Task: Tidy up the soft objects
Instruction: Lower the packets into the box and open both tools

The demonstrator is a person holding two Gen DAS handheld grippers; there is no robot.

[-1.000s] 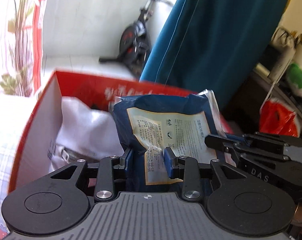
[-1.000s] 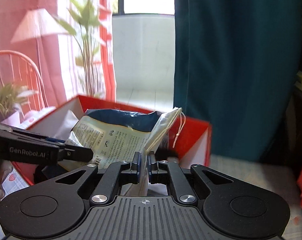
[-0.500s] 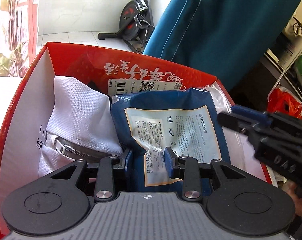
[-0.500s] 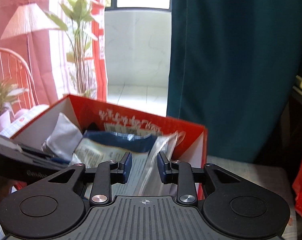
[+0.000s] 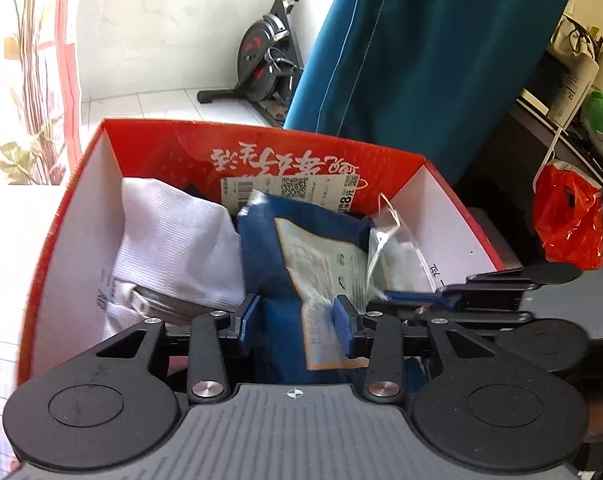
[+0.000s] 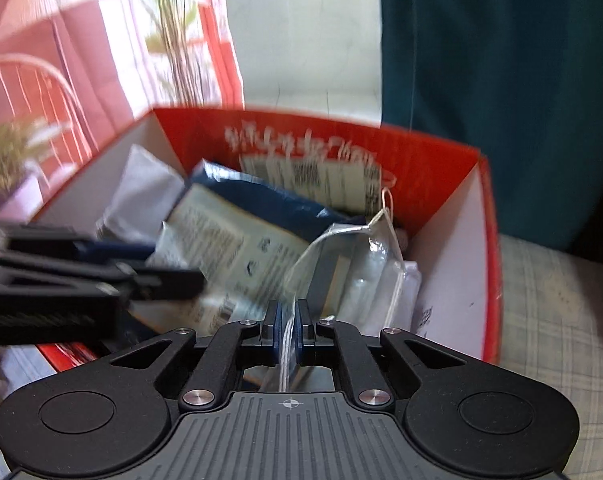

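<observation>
A red cardboard box (image 5: 73,216) holds a white mesh zip pouch (image 5: 173,240), a blue packet with a printed label (image 5: 317,256) and a clear plastic drawstring bag (image 5: 389,248). My left gripper (image 5: 297,322) is open around the near end of the blue packet. My right gripper (image 6: 287,330) is shut on the near edge of the clear plastic bag (image 6: 365,272), inside the box (image 6: 449,176). The right gripper also shows in the left wrist view (image 5: 421,296) and the left gripper shows in the right wrist view (image 6: 153,268).
A teal curtain (image 5: 421,48) hangs behind the box. An exercise bike (image 5: 265,56) stands on the far floor. A red plastic bag (image 5: 569,224) lies on a dark surface at the right. Plants (image 6: 17,148) and a pink curtain stand at the left.
The blue packet and clear bag went down into the box. My left gripper opened wider off the packet. My right gripper opened, then shut on the clear bag's edge.
</observation>
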